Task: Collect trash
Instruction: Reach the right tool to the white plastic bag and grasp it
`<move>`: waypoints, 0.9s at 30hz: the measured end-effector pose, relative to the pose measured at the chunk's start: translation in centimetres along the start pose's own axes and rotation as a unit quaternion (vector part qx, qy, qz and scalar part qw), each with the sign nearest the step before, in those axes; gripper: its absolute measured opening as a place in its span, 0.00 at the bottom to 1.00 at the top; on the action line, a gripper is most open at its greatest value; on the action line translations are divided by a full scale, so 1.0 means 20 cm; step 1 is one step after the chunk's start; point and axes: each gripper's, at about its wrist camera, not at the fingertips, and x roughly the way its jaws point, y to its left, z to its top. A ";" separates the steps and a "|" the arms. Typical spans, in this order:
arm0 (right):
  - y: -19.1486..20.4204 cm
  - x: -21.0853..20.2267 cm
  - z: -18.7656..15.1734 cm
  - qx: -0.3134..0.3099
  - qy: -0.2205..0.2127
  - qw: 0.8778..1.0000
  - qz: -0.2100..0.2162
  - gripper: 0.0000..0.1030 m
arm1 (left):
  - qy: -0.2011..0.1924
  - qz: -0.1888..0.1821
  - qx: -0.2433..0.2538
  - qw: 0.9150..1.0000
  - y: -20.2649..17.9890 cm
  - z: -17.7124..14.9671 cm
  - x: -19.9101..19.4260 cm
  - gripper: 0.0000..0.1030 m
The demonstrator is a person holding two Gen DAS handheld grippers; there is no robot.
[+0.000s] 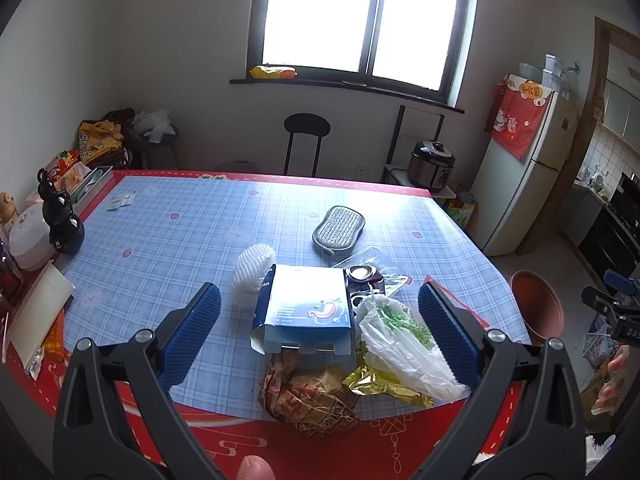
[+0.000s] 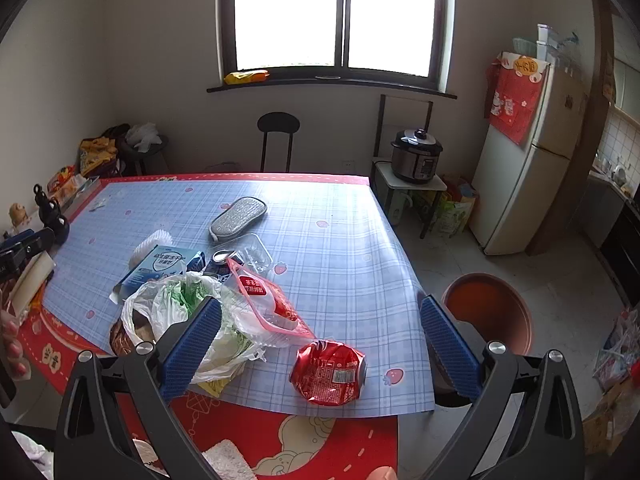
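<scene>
Trash lies in a pile on the near part of the table: a blue and white carton (image 1: 304,312), a white foam net (image 1: 253,276), a white plastic bag with green scraps (image 1: 400,340), a brown printed wrapper (image 1: 316,396) and a gold foil wrapper (image 1: 380,384). My left gripper (image 1: 318,328) is open above the pile, its fingers on either side of the carton and bag. In the right wrist view a crushed red can (image 2: 329,372) lies near the table edge beside a red and clear pouch (image 2: 268,304). My right gripper (image 2: 320,344) is open with the can between its fingers.
A grey sponge pad (image 1: 339,227) lies further back on the checked tablecloth (image 1: 180,240). A brown round bin (image 2: 490,312) stands on the floor right of the table. Bottles and a white pot (image 1: 28,240) crowd the left edge. A stool, cooker and fridge stand behind.
</scene>
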 end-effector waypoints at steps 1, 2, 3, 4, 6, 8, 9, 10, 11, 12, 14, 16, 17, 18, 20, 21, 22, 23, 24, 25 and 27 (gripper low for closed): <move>0.05 0.04 0.00 -0.014 0.008 1.000 0.006 0.95 | 0.008 0.002 -0.004 1.000 0.03 -0.01 0.02 0.95; 0.10 0.08 0.01 -0.027 0.016 0.999 0.022 0.95 | 0.016 0.005 -0.009 1.000 0.05 -0.03 0.04 0.95; 0.15 0.12 0.01 -0.036 0.022 0.999 0.034 0.95 | 0.021 0.009 -0.014 1.000 0.08 -0.04 0.06 0.95; 0.19 0.16 0.02 -0.040 0.031 0.998 0.038 0.95 | 0.026 0.014 -0.019 0.999 0.11 -0.06 0.08 0.95; 0.23 0.23 0.03 -0.040 0.044 0.997 0.045 0.95 | 0.037 0.017 -0.033 0.999 0.16 -0.09 0.12 0.95; 0.26 0.29 0.04 -0.043 0.048 0.997 0.034 0.95 | 0.046 0.011 -0.043 0.998 0.20 -0.12 0.14 0.95; 0.28 0.32 0.04 -0.047 0.054 0.997 0.026 0.95 | 0.048 0.009 -0.045 0.998 0.21 -0.14 0.16 0.95; 0.29 0.36 0.04 -0.049 0.063 0.997 0.024 0.95 | 0.049 0.008 -0.047 0.998 0.22 -0.15 0.16 0.95; 0.29 0.40 0.05 -0.046 0.073 0.996 0.029 0.95 | 0.050 0.008 -0.048 0.998 0.23 -0.16 0.17 0.95; 0.29 0.42 0.05 -0.041 0.081 0.995 0.034 0.95 | 0.050 0.011 -0.050 0.997 0.25 -0.16 0.18 0.95; 0.32 0.46 0.05 -0.041 0.091 0.994 0.048 0.95 | 0.055 0.019 -0.057 0.997 0.27 -0.18 0.19 0.94; 0.37 0.47 0.04 -0.053 0.096 0.992 0.063 0.95 | 0.055 0.021 -0.074 0.996 0.32 -0.19 0.20 0.94; 0.41 0.48 0.03 -0.061 0.098 0.991 0.071 0.95 | 0.056 0.021 -0.083 0.995 0.34 -0.19 0.20 0.94; 0.44 0.49 0.02 -0.068 0.101 0.989 0.079 0.95 | 0.057 0.022 -0.090 0.994 0.36 -0.20 0.20 0.94; 0.51 0.50 0.00 -0.082 0.107 0.986 0.100 0.95 | 0.064 0.026 -0.101 0.993 0.39 -0.22 0.22 0.94; 0.53 0.49 -0.01 -0.089 0.108 0.984 0.109 0.95 | 0.068 0.029 -0.103 0.992 0.40 -0.23 0.23 0.94; 0.56 0.49 -0.02 -0.097 0.106 0.983 0.118 0.95 | 0.072 0.030 -0.105 0.991 0.41 -0.23 0.24 0.94; 0.59 0.48 -0.02 -0.105 0.104 0.981 0.125 0.95 | 0.076 0.028 -0.106 0.991 0.41 -0.24 0.24 0.94; 0.62 0.47 -0.02 -0.115 0.102 0.980 0.130 0.95 | 0.080 0.026 -0.107 0.991 0.39 -0.24 0.25 0.94; 0.65 0.47 -0.03 -0.124 0.102 0.978 0.135 0.95 | 0.084 0.024 -0.107 0.990 0.39 -0.25 0.26 0.94; 0.70 0.47 -0.03 -0.142 0.106 0.973 0.146 0.95 | 0.091 0.021 -0.105 0.990 0.38 -0.26 0.27 0.94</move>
